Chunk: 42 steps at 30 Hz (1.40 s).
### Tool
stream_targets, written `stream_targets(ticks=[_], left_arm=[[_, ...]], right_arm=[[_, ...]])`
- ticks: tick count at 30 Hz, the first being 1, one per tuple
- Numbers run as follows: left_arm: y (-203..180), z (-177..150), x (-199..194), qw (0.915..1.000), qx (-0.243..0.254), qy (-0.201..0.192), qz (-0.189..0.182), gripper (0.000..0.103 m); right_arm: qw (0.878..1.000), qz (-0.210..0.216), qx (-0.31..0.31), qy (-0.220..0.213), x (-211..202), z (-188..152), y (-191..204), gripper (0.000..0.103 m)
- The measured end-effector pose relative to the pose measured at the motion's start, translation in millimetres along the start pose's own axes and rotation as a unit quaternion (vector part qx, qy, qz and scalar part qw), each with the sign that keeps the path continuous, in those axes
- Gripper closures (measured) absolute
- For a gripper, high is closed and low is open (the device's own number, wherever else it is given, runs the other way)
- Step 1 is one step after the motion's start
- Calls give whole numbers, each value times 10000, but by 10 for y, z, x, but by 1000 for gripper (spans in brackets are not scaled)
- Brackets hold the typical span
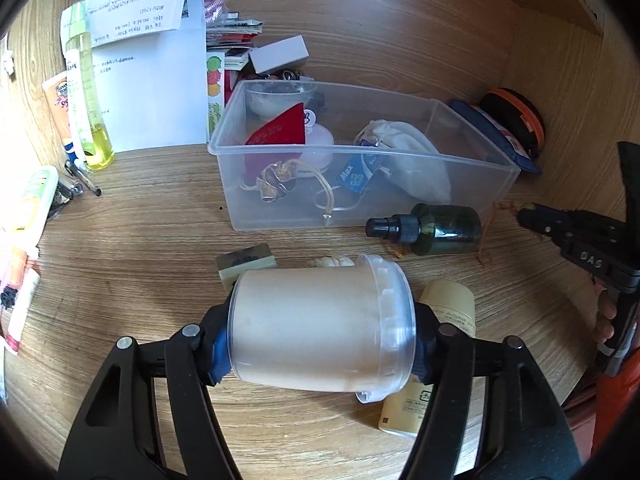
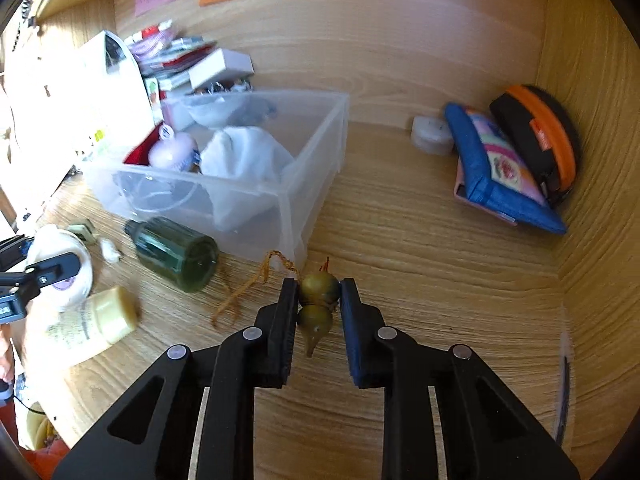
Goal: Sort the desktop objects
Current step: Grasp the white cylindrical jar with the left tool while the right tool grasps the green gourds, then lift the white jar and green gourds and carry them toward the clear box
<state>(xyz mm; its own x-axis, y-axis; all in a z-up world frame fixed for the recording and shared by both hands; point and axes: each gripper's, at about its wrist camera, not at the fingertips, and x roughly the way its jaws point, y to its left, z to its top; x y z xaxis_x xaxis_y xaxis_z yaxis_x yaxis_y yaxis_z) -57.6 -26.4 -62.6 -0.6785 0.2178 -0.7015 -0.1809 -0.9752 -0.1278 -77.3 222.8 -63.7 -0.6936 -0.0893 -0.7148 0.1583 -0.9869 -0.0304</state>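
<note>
My left gripper (image 1: 320, 332) is shut on a clear-lidded white jar (image 1: 320, 328), held sideways above the wooden desk; it also shows in the right wrist view (image 2: 60, 276). My right gripper (image 2: 319, 296) is shut on a small olive gourd charm (image 2: 318, 300) with an orange cord (image 2: 248, 284), just in front of the clear plastic bin (image 2: 304, 200). The bin (image 1: 472, 184) holds a white cloth pouch (image 1: 404, 152), a red pouch (image 1: 280, 132) and small trinkets. A dark green spray bottle (image 1: 432, 230) lies on its side in front of the bin.
A cream tube (image 1: 424, 360) lies under the jar. A small stamp block (image 1: 246, 266) sits near it. Bottles and tubes (image 1: 84, 92) stand at left beside papers (image 1: 152, 80). A blue pouch (image 2: 500, 168) and orange-black case (image 2: 540, 140) lean in the right corner.
</note>
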Motion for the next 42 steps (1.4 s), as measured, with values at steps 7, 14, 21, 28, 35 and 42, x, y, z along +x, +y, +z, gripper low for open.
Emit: stream_targets(ticks=[7, 14, 21, 28, 35, 42], left_arm=[[94, 22, -90, 9998, -153, -113, 29, 36], [170, 88, -211, 9993, -233, -297, 83, 37], [255, 245, -399, 9978, -249, -585, 181, 36], [288, 434, -577, 9956, -169, -896, 202, 36], [305, 678, -684, 9945, -90, -1047, -20, 37], [246, 908, -763, 9921, 74, -1251, -57, 36]], right_arm=[[9985, -16, -47, -540, -393, 109, 87, 84], [9949, 16, -42, -1007, -713, 250, 159, 84], [9917, 74, -96, -1277, -871, 395, 252, 84], [9880, 209, -109, -1525, -975, 580, 331, 84], [9831, 261, -173, -1802, -1057, 758, 411, 84], [9773, 350, -196, -2078, -1120, 976, 455, 84]])
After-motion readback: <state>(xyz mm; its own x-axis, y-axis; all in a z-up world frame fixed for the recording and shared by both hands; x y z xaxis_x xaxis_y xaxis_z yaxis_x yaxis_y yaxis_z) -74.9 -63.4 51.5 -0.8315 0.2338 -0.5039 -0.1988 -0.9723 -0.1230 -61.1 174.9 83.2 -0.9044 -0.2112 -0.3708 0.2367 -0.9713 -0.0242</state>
